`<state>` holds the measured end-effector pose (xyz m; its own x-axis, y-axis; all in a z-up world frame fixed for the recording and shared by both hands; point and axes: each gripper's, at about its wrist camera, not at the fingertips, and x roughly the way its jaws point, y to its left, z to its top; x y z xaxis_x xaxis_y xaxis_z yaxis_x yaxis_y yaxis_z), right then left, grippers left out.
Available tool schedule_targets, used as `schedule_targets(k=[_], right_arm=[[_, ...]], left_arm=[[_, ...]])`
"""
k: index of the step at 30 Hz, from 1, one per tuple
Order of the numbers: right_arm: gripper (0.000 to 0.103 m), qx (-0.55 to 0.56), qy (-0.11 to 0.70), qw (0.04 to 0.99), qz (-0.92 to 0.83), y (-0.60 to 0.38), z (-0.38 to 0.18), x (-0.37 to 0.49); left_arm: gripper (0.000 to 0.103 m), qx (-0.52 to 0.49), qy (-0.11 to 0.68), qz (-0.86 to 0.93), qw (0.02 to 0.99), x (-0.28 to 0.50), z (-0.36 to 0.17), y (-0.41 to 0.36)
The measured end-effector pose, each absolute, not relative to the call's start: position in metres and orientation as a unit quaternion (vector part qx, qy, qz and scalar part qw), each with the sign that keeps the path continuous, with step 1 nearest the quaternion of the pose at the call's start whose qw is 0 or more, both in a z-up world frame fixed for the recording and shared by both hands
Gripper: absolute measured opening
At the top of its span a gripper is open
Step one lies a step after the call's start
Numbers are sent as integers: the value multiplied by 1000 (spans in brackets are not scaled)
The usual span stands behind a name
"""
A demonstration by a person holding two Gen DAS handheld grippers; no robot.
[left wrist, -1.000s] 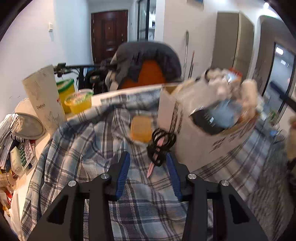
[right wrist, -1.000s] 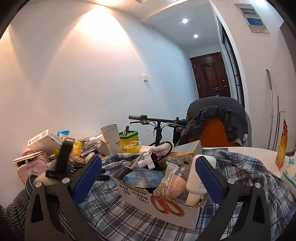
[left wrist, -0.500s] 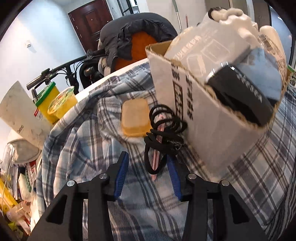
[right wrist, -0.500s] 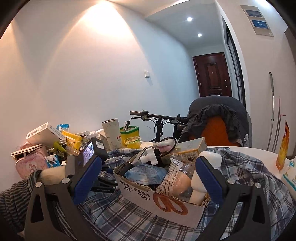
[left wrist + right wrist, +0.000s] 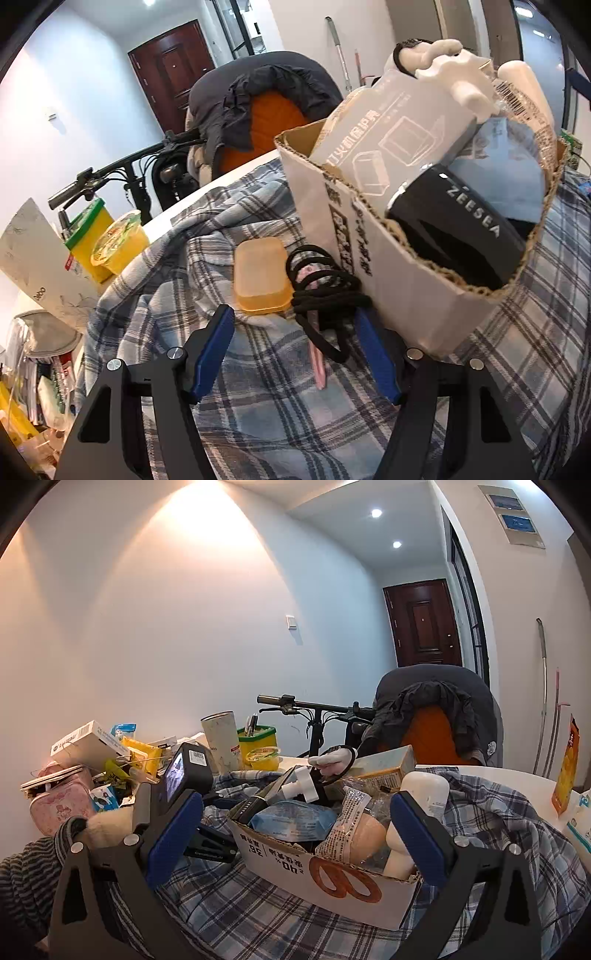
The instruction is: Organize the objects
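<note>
In the left wrist view my left gripper [image 5: 295, 325] is open, low over the plaid cloth [image 5: 258, 406]. A bundle of black hair ties [image 5: 325, 291] around a pink pen [image 5: 317, 354] lies between its blue fingers. An orange soap bar [image 5: 260, 273] lies just beyond. A cardboard box [image 5: 388, 273] full of items stands to the right, touching the ties. In the right wrist view my right gripper [image 5: 295, 830] is open and empty, held in front of the same box [image 5: 332, 878]. The left gripper's body [image 5: 184, 775] shows at the left there.
A yellow tub [image 5: 118, 240], a green-lidded yellow container [image 5: 88, 229] and a white paper cup [image 5: 33, 266] stand at the table's left. Clutter of boxes and a pink pouch [image 5: 59, 805] fills the far left. A chair with a jacket [image 5: 258, 103] and a bicycle [image 5: 314, 709] stand behind.
My left gripper has moved forward and lower, so the hair ties and pen now lie between its fingers. The right gripper has stayed nearly still.
</note>
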<state>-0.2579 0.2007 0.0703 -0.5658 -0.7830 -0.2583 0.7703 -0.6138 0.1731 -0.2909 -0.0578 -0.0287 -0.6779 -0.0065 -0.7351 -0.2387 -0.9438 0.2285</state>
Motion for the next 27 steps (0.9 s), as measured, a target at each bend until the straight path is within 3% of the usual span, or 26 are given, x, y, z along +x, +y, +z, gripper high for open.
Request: schedule_targets(k=[9, 11, 13, 15, 27], right_arm=[[101, 159, -23, 438, -885, 201, 70, -259], [101, 159, -21, 438, -884, 201, 70, -259], [101, 160, -18, 438, -884, 201, 69, -259], [101, 160, -16, 438, -884, 199, 69, -258], [101, 147, -30, 431, -890, 207, 73, -258]], left_arm=[[67, -402, 140, 899, 98, -287, -30, -61], [48, -410, 146, 895, 99, -289, -34, -59], [16, -420, 159, 889, 94, -292, -39, -55], [5, -414, 168, 890, 92, -289, -38, -52], [5, -277, 56, 956, 82, -238, 29, -100]])
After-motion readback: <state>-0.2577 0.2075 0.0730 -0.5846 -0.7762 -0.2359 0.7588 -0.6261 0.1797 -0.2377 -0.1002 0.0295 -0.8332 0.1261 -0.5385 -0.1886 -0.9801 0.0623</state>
